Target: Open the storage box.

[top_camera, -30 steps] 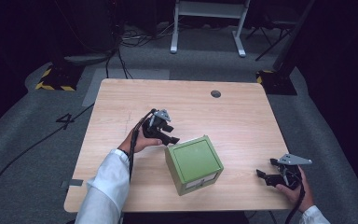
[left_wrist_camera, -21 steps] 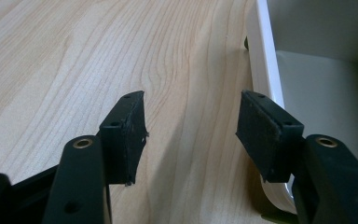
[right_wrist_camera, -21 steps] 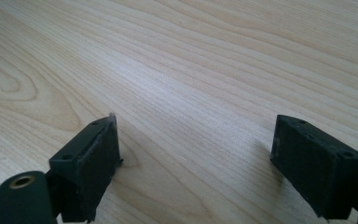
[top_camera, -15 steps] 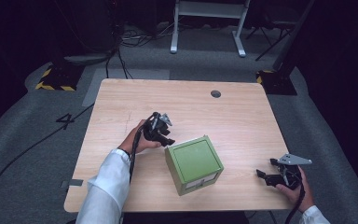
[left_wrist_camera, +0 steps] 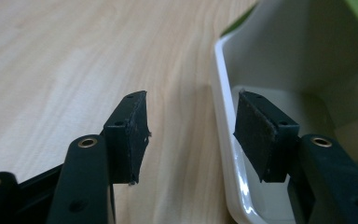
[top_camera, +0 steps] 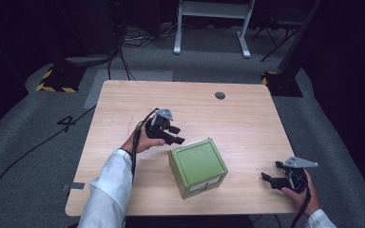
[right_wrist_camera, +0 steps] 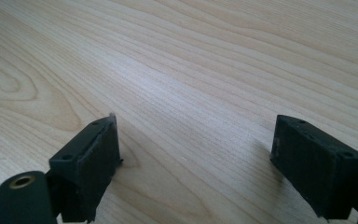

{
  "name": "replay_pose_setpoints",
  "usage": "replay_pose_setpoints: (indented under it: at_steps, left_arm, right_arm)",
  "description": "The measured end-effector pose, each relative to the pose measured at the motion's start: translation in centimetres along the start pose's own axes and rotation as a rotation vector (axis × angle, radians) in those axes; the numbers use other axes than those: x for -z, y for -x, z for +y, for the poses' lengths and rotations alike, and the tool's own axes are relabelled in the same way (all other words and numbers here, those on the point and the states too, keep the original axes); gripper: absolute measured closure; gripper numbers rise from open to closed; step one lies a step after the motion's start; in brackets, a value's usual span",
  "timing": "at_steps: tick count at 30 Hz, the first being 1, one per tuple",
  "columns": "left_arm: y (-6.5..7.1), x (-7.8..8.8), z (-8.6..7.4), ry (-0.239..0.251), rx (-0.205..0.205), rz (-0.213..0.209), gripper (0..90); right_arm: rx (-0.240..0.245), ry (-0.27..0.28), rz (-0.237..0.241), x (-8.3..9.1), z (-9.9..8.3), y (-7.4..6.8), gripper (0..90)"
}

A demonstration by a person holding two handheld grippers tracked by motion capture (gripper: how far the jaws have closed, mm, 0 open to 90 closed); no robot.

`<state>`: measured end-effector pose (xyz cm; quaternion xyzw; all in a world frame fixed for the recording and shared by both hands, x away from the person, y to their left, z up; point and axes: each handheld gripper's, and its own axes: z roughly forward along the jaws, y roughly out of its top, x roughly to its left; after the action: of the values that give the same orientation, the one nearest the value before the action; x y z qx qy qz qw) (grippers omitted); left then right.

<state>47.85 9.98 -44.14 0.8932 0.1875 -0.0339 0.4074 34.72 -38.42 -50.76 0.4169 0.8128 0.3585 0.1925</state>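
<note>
Green box (top_camera: 198, 166) near the worktop's (top_camera: 247, 118) front edge, about midway. Left gripper (top_camera: 175, 135) at its back left corner, jaws just widened, astride its white rim (left_wrist_camera: 223, 140), not pinching. Right gripper (top_camera: 272, 178) near front right corner, jaws wide, empty

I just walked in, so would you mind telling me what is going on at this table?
A person holds a gripper in each hand at a wooden table with a green box on it. The left gripper is at the box's near corner; its jaws have just been opening a little and straddle a white rim without pressing it. The right gripper rests apart on the right, jaws open over bare wood.
</note>
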Motion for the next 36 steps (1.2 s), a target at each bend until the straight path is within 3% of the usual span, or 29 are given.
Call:
replay_pose_setpoints:
  at_steps: [3, 6, 8, 12, 17, 21, 30, 36]
  left_arm:
    - [0.2, -1.0, 0.2, -0.040, -0.014, -0.018, 45.0]
    - [0.4, -2.0, 0.4, -0.117, -0.051, -0.030, 45.3]
    - [0.5, -2.1, 0.4, -0.133, -0.066, -0.040, 49.4]
    - [0.0, -1.5, 0.1, -0.091, -0.049, -0.016, 58.6]
    - [-0.7, -0.3, -0.5, -0.060, -0.024, 0.092, 61.3]
    - [-1.4, 0.4, -0.8, -0.063, -0.012, 0.119, 61.8]
    - [-3.1, 0.9, -1.7, -0.031, 0.043, 0.128, 61.3]
    - [-3.4, 1.5, -1.8, -0.031, 0.046, 0.147, 61.4]
  right_arm:
    - [-0.001, 0.000, 0.000, 0.0, 0.0, 0.0, 15.4]
    - [0.000, 0.000, 0.000, 0.0, 0.0, 0.0, 15.4]
    - [0.000, 0.000, 0.000, 0.0, 0.0, 0.0, 15.4]
    - [0.000, 0.000, 0.000, 0.0, 0.0, 0.0, 15.4]
    - [0.000, 0.000, 0.000, 0.0, 0.0, 0.0, 15.4]
    - [0.000, 0.000, -0.001, 0.0, 0.0, 0.0, 15.4]
    - [0.001, 0.001, 0.000, 0.0, 0.0, 0.0, 15.4]
    - [0.000, 0.000, 0.000, 0.0, 0.0, 0.0, 15.4]
